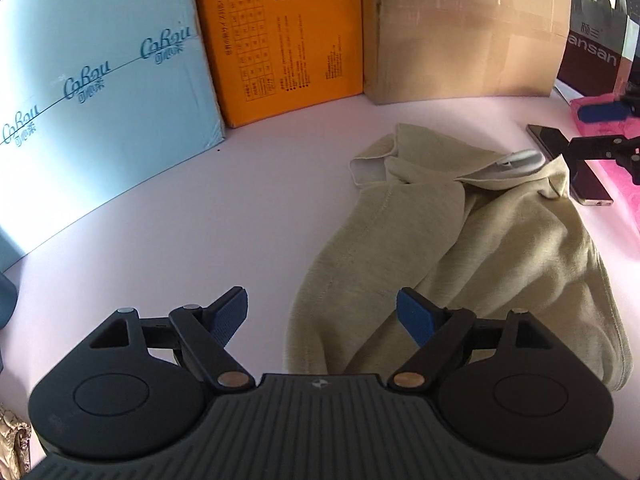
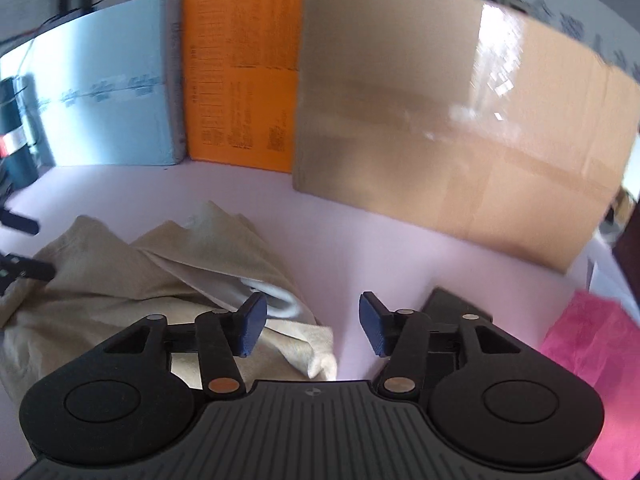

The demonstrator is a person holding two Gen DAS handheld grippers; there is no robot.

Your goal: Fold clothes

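pale table (image 1: 168,216); only left view shows phone (image 1: 576,168) beside garment (image 1: 440,240).

"CoRou" repeated on light-blue box (image 1: 100,92); "ansan" on dark-red box (image 1: 592,56); orange box (image 1: 280,40) print illegible.

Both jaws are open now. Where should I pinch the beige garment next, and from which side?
Judging from its pose, take the beige garment at the loose corner by the right gripper. It sticks out over the bare table as a thin edge, so come in low from that open side. The left gripper hangs over the opposite hem.
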